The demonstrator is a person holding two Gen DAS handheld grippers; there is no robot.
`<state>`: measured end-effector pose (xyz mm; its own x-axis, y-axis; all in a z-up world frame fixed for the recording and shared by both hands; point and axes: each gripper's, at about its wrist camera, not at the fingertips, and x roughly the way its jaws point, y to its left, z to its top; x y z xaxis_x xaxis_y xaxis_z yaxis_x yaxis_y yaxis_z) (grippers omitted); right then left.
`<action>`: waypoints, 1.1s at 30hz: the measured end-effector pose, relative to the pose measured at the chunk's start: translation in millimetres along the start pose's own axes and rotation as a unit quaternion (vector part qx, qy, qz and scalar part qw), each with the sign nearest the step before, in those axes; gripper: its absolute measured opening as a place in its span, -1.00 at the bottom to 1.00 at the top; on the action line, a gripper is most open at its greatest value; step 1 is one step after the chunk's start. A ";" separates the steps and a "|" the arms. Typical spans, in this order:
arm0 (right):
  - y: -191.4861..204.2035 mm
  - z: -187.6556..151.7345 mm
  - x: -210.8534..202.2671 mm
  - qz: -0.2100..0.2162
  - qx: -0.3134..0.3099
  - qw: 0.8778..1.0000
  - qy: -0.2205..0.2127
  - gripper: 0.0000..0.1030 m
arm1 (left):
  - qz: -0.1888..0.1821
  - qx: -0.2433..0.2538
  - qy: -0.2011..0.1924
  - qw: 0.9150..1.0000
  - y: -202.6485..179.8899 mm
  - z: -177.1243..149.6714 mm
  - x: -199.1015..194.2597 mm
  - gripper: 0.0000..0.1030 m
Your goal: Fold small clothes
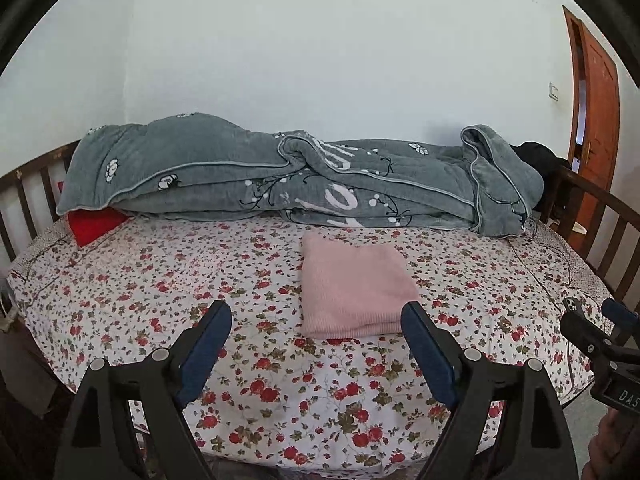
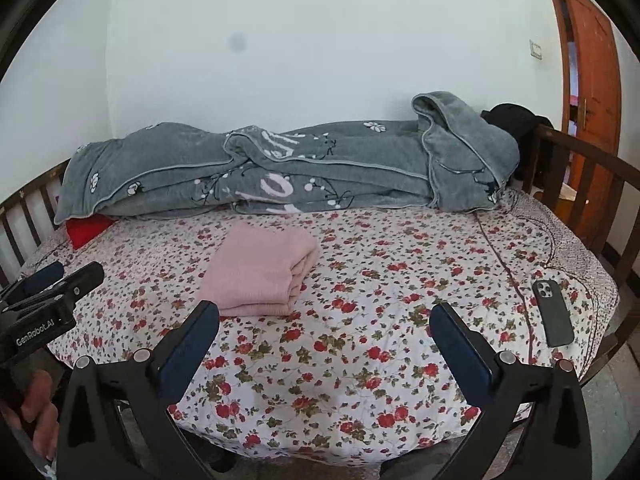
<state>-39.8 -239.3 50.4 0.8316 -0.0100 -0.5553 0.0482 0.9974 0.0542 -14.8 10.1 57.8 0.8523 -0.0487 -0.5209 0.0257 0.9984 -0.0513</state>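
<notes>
both grippers hang over the near edge of the bed with nothing in them. your left gripper [image 1: 316, 320] has its jaws spread wide, only floral sheet and a corner of the pink garment showing in the gap, no pad touching cloth. your right gripper [image 2: 324, 320] is spread just as wide, bare sheet between its fingers.

take the pink garment [image 2: 262, 270] as your landmark. it lies on the floral bedsheet [image 2: 360, 360] as a neat rectangular stack, layered edges visible along its right side and near end. the grey quilt [image 2: 280, 168] is heaped behind it along the wall, a red cushion [image 2: 86, 228] pokes out to its far left from under the quilt, and a dark phone [image 2: 552, 312] lies well to its right near the bed's edge. both grippers sit nearer to you than the garment and apart from it.

by the look of it, the fold on this piece is done and you are in the release-and-withdraw step. the next move, as i judge it, calls either for a fresh item to be brought in or for the stack to be set aside; no other small clothing is in view, so you would need to look beyond the frame.

what you cannot read: how many layers the stack holds and what kind of garment it is. the dark bundle [image 2: 516, 120] at the far right beyond the garment, on the bed rail, is too shadowed to identify. in the left view the phone is mostly hidden behind your right gripper. only a sliver of each hand shows at the frame edges.
</notes>
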 end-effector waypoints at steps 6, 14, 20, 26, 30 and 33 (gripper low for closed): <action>-4.0 1.4 -4.0 -0.006 0.003 1.000 -0.006 1.00 | 0.002 0.002 -0.002 1.000 -2.2 0.9 -3.4 0.68; -5.1 3.5 -8.2 -0.008 0.007 1.000 -0.013 1.00 | 0.003 0.003 -0.001 1.000 -3.0 -0.2 -3.1 0.68; -4.1 3.8 -10.7 -0.010 0.005 1.000 -0.015 0.99 | 0.004 0.000 0.001 1.000 -0.8 -0.6 -3.3 0.68; -1.0 3.7 -13.5 -0.014 0.003 1.000 -0.017 1.00 | 0.005 -0.001 0.001 1.000 -0.6 -0.4 -3.8 0.68; -0.8 4.1 -14.5 -0.013 0.005 1.000 -0.017 1.00 | 0.004 -0.003 0.002 1.000 0.1 -0.8 -6.1 0.68; -0.1 4.4 -15.8 -0.014 0.005 1.000 -0.018 1.00 | 0.004 -0.003 0.002 1.000 0.7 -0.4 -5.8 0.68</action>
<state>-50.5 -239.6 62.9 0.8491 -0.0408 -0.5267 0.0776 0.9958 0.0479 -19.9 11.1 60.4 0.8501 -0.0413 -0.5250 0.0164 0.9985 -0.0520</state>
